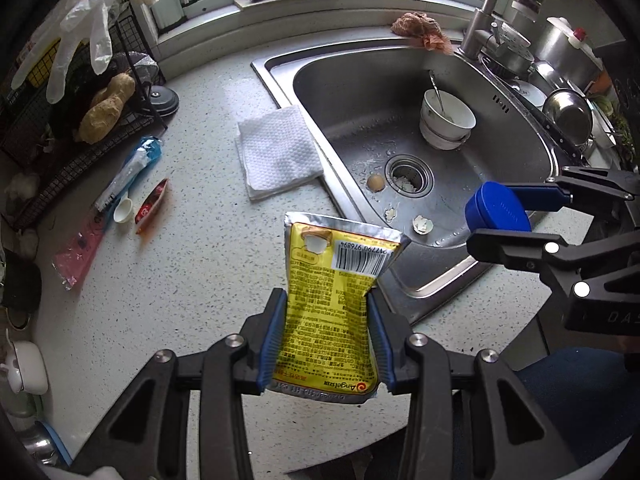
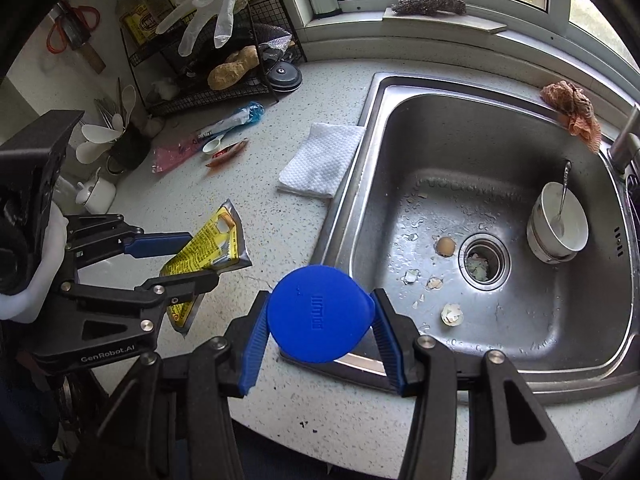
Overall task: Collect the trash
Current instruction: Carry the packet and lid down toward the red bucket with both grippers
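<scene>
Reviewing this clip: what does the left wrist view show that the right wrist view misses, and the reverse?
Only the left wrist view shows the faucet and the metal pots beyond the sink. Only the right wrist view shows the scissors and bottles by the rack. Both share the yellow packet clamped in the left gripper, the blue lid in the right gripper, and eggshells in the sink.

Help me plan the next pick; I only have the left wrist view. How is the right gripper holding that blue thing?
Observer: It is a round blue lid. The right gripper pinches it at opposite edges, with its flat face toward the camera.
Operator: Anything beyond the left side of the rack?
Observer: Red-handled scissors hang left of the wire rack.
Operator: And below those?
Observer: White spoons stand bunched in a dark cup.
</scene>
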Motion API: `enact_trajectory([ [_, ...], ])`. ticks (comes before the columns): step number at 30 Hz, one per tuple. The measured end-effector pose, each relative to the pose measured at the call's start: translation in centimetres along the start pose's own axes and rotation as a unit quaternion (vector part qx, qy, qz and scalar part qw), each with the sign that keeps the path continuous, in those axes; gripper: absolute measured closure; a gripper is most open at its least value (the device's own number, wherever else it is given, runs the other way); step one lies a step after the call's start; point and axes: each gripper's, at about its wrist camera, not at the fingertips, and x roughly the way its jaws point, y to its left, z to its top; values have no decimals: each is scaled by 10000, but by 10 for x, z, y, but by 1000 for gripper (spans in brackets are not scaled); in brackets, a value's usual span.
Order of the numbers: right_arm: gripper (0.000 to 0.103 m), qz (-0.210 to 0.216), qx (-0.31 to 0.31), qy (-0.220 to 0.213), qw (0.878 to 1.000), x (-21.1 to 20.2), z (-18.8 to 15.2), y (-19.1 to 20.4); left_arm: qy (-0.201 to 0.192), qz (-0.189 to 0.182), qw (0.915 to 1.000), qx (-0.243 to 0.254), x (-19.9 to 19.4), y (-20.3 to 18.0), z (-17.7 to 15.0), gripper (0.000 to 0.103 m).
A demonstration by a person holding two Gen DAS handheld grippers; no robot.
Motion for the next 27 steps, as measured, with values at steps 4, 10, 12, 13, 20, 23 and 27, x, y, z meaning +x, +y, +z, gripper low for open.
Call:
enact_trajectory([
  [4, 56, -46, 129, -41, 9999, -24, -33, -14, -45, -14, 9999, 157, -10, -39, -8, 65],
  [10, 56, -245, 277, -203, 9991, -63, -91, -36, -163, -93, 9991, 370, -21, -105, -30, 65],
  [12, 56, -300, 339, -229, 9987, -75, -113, -44, -183, -161, 9987, 437, -25, -129, -41, 65],
  [13, 56, -333, 364, -235, 9985, -80, -123, -47, -196, -176, 9985, 484, -26, -140, -47, 64],
  [20, 56, -484, 479, -249, 9974, -109, -187, -63, -137, -218, 9974, 669, -34, -206, -86, 64],
  [23, 56, -530, 612, -259, 9964, -116, -210, -70, -73, -252, 9967, 774, -31, -228, -98, 64],
  [27, 56, -538, 897, -156, 9944, -118, -232, -78, 101, -287, 9958, 860, -23, -254, -111, 64],
])
